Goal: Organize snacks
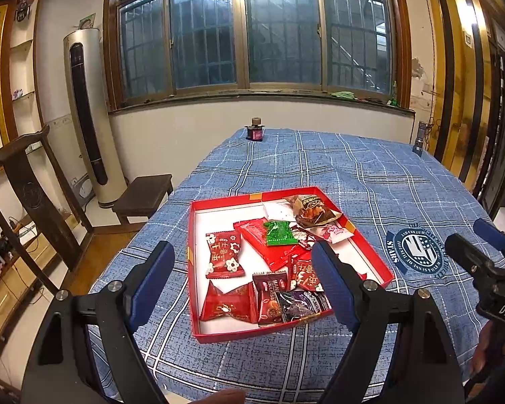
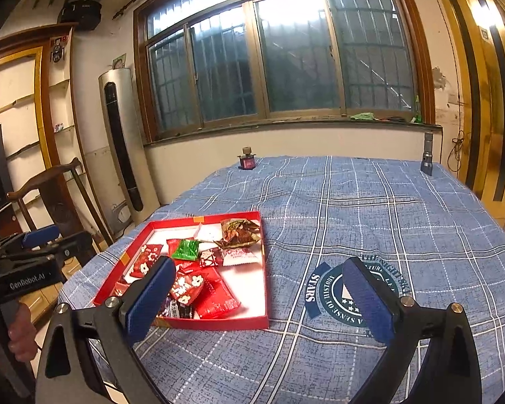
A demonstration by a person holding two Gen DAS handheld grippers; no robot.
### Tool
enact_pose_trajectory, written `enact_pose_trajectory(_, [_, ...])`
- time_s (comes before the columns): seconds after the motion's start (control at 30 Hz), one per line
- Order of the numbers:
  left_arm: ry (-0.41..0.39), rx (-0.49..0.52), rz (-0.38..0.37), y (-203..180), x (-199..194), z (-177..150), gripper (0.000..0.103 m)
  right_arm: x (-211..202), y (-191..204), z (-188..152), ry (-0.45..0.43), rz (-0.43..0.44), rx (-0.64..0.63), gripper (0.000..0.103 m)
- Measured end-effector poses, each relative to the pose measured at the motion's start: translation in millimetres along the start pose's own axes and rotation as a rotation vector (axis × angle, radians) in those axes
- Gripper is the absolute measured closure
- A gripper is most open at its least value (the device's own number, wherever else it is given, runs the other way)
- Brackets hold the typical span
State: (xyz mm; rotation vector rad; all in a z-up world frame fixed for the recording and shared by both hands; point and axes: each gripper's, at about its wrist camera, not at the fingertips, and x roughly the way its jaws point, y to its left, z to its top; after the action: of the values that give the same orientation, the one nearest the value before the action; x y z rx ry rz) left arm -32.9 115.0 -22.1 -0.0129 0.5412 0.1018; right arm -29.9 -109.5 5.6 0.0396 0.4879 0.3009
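A shallow red cardboard tray (image 1: 193, 235) of wrapped snacks (image 1: 269, 252) lies on the blue plaid-clothed surface (image 2: 370, 208). Left tool (image 1: 242, 259) gapes wide above its near edge; right tool (image 2: 259, 281) gapes wide over bare cloth right of the tray.

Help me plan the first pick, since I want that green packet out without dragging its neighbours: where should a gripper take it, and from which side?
Grip the green packet across its flat width, coming down from above with the left gripper, likely the nearer one. It lies flat on top of the long red packet in the red tray, so its edges seem exposed; a low sideways approach would meet the tray wall.
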Motion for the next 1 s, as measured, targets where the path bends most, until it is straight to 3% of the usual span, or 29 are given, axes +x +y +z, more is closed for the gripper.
enact_pose_trajectory(0.3, [0.039,-0.013,0.003,7,7,-3,0.019,4,-3,-10,0.02,-0.024,-0.011,0.002])
enact_pose_trajectory(1.0, [0.037,-0.001,0.031,15,7,-6,0.019,3,-10,-13,0.025,-0.018,-0.003,0.002])
